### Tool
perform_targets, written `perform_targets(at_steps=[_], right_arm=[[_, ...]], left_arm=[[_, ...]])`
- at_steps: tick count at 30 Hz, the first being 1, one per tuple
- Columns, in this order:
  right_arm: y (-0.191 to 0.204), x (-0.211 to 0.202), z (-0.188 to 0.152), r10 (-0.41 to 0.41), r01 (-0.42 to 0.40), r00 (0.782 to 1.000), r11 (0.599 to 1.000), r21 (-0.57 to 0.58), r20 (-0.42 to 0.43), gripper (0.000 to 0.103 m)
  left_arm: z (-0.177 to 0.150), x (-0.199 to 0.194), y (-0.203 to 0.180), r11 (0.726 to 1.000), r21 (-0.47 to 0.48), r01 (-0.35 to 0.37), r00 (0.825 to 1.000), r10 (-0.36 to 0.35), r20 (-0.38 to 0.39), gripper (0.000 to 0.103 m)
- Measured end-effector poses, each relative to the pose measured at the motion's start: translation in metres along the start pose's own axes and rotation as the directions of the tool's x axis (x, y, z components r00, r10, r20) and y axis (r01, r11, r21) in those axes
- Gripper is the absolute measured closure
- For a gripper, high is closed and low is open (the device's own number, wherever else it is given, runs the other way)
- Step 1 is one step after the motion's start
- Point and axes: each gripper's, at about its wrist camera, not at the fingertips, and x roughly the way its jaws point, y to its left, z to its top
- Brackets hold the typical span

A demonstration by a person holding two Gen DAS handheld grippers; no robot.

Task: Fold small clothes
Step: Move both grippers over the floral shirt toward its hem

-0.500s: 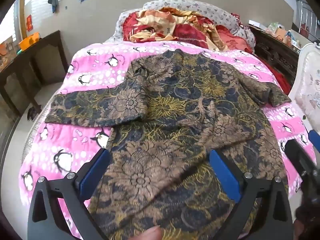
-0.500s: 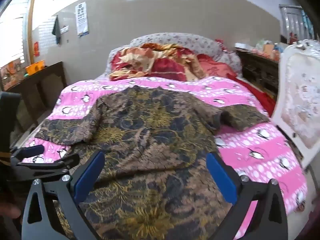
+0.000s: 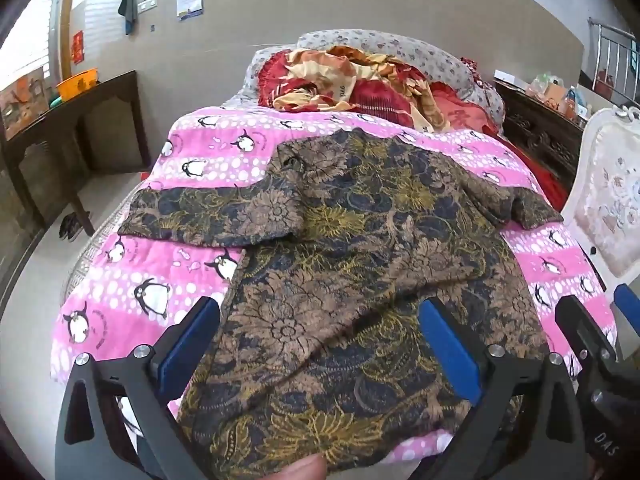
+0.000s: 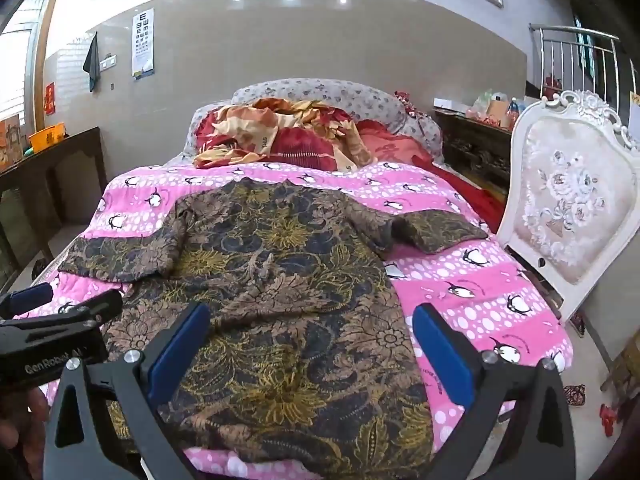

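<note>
A: What is on the far left?

B: A dark wooden bench (image 3: pixel 100 92) stands by the wall, and an orange plastic basin (image 3: pixel 78 82) sits on it. Beside it is the bed with a pink quilted cover printed with penguins (image 3: pixel 132 276).

A: And the left tool?

B: The left tool (image 3: pixel 320 344) hovers low over the near hem of the garment, pointing toward the headboard. Its two blue padded fingers (image 3: pixel 188 346) are spread wide and released; nothing is between them. A fingertip of the person shows at the bottom edge.

A: Where is the garment?

B: The dark blue and brown shirt with a gold flower pattern (image 3: pixel 360 264) lies spread on the bed cover, wrinkled, collar far, hem near. Its left sleeve (image 3: pixel 208 216) lies flat, stretched sideways; its right sleeve (image 4: pixel 436 226) is bent and shorter.

A: The right tool?

B: The right tool (image 4: pixel 312 354) is also held above the hem, fingers wide apart, gripping nothing.

A: Further right?

B: A white carved chair with a floral cushioned back (image 4: pixel 568 208) stands just beside the bed.
</note>
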Motion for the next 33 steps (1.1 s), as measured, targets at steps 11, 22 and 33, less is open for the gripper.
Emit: perform_targets(at_steps=[11, 22, 33], right_arm=[[0.003, -0.001, -0.007, 0.029, -0.029, 0.999, 0.999, 0.014, -0.034, 0.000], [0.001, 0.037, -0.020, 0.063, -0.057, 0.989, 0.997, 0.051, -0.132, 0.000], [-0.016, 0.075, -0.023, 0.047, -0.029, 0.980, 0.995, 0.094, -0.194, 0.000]], left_arm=[[-0.009, 0.006, -0.008, 1.000, 0.011, -0.002, 0.999, 0.002, -0.033, 0.018], [-0.017, 0.033, -0.006, 1.000, 0.007, -0.031, 0.996, 0.031, -0.085, 0.018], [-0.006, 0.065, 0.010, 0.998, -0.039, -0.052, 0.993, 0.048, -0.108, 0.018]])
